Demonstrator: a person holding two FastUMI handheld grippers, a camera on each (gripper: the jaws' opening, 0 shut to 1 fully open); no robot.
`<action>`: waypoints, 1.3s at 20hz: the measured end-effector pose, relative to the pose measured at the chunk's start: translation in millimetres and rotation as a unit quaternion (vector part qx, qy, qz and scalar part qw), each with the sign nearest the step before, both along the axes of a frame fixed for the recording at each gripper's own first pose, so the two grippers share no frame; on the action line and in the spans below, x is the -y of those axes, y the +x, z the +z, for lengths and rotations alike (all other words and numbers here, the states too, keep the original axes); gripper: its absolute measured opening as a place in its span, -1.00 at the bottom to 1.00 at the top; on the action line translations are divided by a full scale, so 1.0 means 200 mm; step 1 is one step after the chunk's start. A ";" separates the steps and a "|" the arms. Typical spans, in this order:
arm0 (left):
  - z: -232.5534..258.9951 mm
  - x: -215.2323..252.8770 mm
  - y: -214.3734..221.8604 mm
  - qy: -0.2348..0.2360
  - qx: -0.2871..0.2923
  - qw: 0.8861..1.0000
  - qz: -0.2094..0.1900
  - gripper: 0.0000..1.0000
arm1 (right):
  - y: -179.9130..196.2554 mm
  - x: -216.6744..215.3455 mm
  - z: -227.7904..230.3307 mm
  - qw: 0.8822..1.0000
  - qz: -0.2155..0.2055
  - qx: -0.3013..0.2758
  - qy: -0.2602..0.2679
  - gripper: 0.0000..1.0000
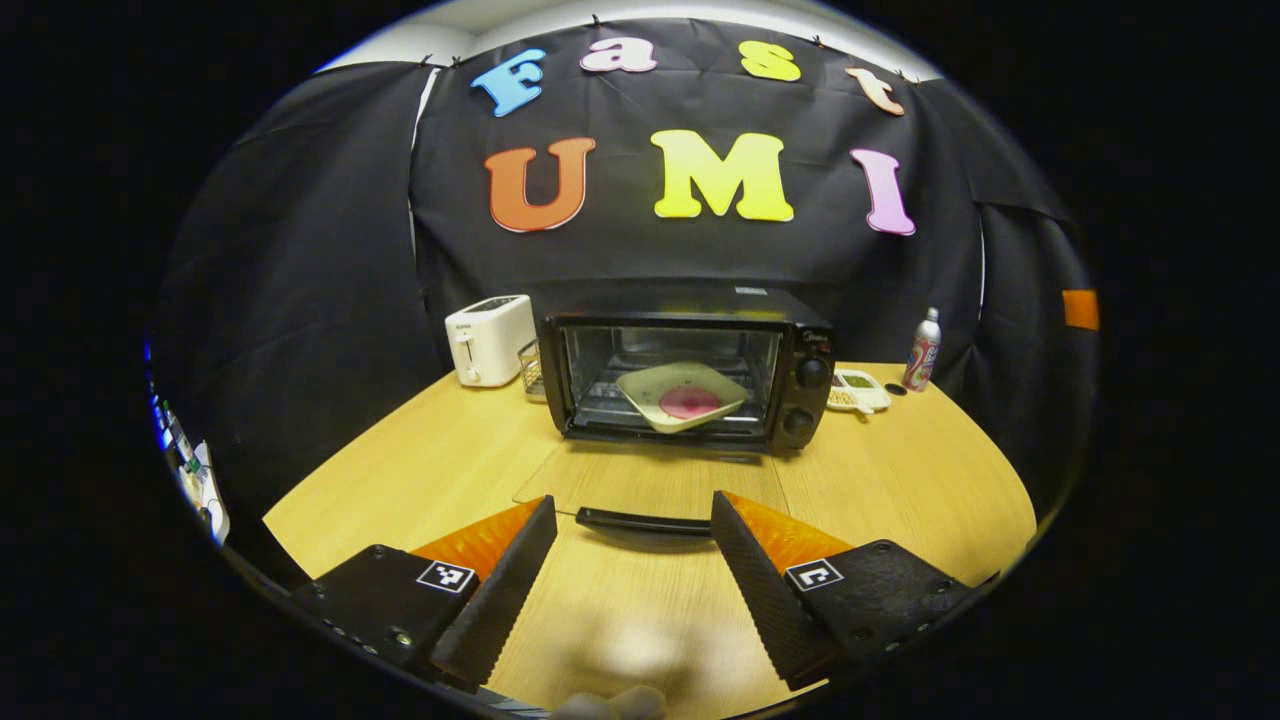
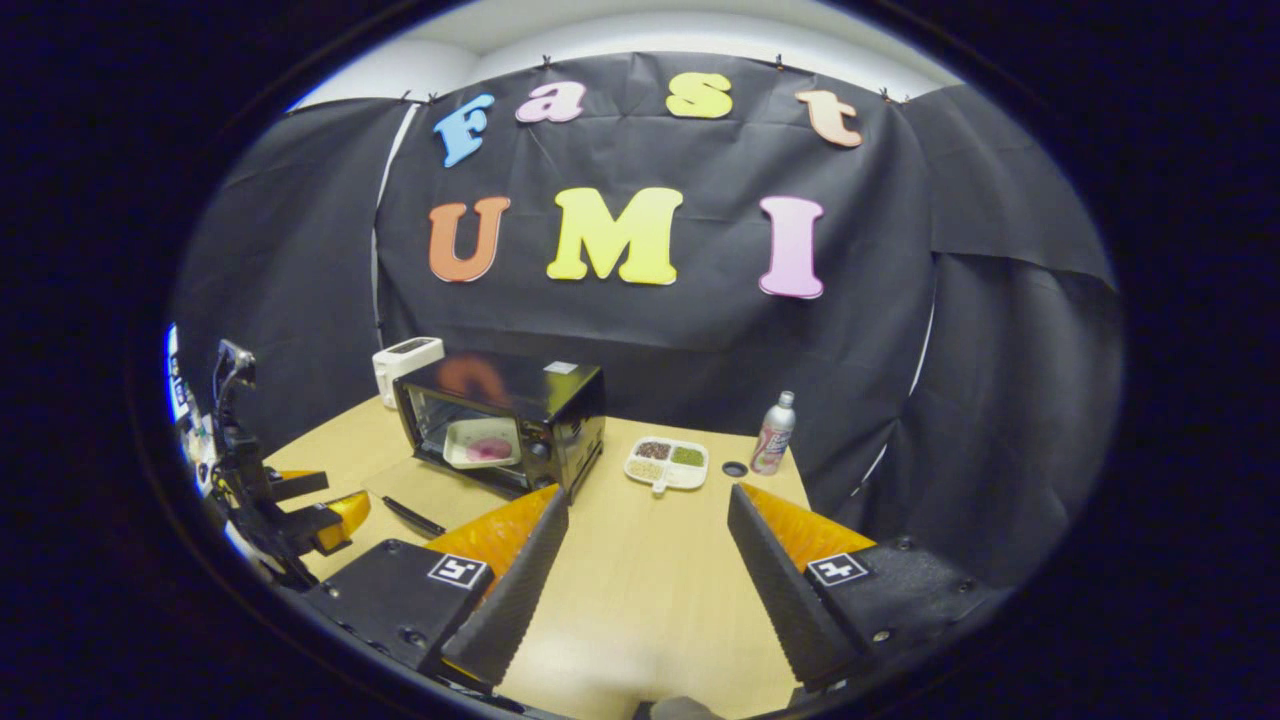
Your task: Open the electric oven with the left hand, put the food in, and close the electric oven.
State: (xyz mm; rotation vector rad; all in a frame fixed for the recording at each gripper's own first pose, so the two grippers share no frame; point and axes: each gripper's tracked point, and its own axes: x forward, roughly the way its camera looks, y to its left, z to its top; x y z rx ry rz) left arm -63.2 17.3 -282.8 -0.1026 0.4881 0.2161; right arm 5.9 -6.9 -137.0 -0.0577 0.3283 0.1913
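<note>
So the black electric oven sits on the light wooden surface with its glass door dropped flat, pale square plate of pink food already inside; left gripper and right gripper both spread wide, holding nothing, only closing looks left

On the surface I count one black electric oven, one white toaster, one pale plate, one divided white tray and one slim bottle.
</note>
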 end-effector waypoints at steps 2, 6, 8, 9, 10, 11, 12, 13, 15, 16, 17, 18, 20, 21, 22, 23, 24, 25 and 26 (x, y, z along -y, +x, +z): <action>-0.11 0.04 0.01 -0.008 -0.016 1.000 -0.010 0.94 | -0.02 0.02 -0.01 1.000 -0.002 -0.006 -0.001 0.93; -0.29 0.08 0.05 -0.023 -0.040 0.998 -0.041 0.94 | -0.03 0.01 0.01 1.000 -0.022 -0.013 -0.001 1.00; -0.36 0.07 0.08 -0.022 -0.052 0.997 -0.060 0.94 | -0.01 -0.03 0.00 0.999 -0.036 -0.018 0.004 1.00; -0.40 0.06 0.09 -0.019 -0.057 0.996 -0.070 0.94 | -0.01 -0.05 0.00 0.999 -0.043 -0.020 0.002 0.93; -0.44 0.06 0.10 -0.018 -0.062 0.995 -0.079 0.95 | -0.01 -0.08 0.01 0.999 -0.046 -0.020 -0.005 0.93; -0.47 0.05 0.11 -0.015 -0.066 0.994 -0.087 0.94 | -0.01 -0.10 0.03 0.999 -0.050 -0.015 -0.012 0.93; -0.50 0.05 0.12 -0.019 -0.068 0.993 -0.096 0.95 | -0.01 -0.14 0.03 0.998 -0.050 -0.015 -0.017 0.93; -0.52 0.05 0.13 -0.024 -0.072 0.992 -0.100 0.94 | -0.02 -0.18 0.03 0.998 -0.049 -0.018 -0.018 0.93; -0.57 0.04 0.15 -0.028 -0.077 0.991 -0.110 0.94 | 0.00 -0.24 0.05 0.998 -0.054 -0.020 -0.019 0.94; -0.60 0.03 0.16 -0.028 -0.081 0.990 -0.114 0.95 | 0.01 -0.27 0.04 0.998 -0.056 -0.023 -0.019 0.96; -0.62 0.03 0.16 -0.029 -0.087 0.989 -0.117 0.94 | 0.01 -0.29 0.04 0.998 -0.059 -0.028 -0.015 0.99; -0.64 0.03 0.17 -0.031 -0.090 0.988 -0.119 0.95 | 0.02 -0.32 0.05 0.997 -0.063 -0.032 -0.009 1.00; -0.64 0.02 0.20 -0.030 -0.084 0.989 -0.122 0.96 | 0.04 -0.36 0.05 0.997 -0.065 -0.036 -0.002 1.00; -0.64 0.01 0.20 -0.029 -0.085 0.988 -0.124 0.94 | 0.05 -0.38 0.05 0.997 -0.065 -0.035 -0.002 1.00; -0.64 0.01 0.22 -0.029 -0.084 0.988 -0.123 0.96 | 0.05 -0.38 0.05 0.997 -0.066 -0.035 -0.005 1.00; -0.64 0.01 0.22 -0.030 -0.087 0.988 -0.124 0.94 | 0.05 -0.38 0.06 0.997 -0.067 -0.034 -0.007 0.99; -0.65 0.01 0.22 -0.029 -0.091 0.988 -0.122 0.95 | 0.05 -0.38 0.06 0.997 -0.069 -0.034 -0.009 0.99; -0.64 0.01 0.22 -0.030 -0.093 0.988 -0.124 0.96 | 0.06 -0.38 0.06 0.997 -0.072 -0.034 -0.009 0.99; -0.62 0.01 0.22 -0.030 -0.088 0.988 -0.122 0.96 | 0.06 -0.37 0.06 0.997 -0.075 -0.035 -0.008 0.99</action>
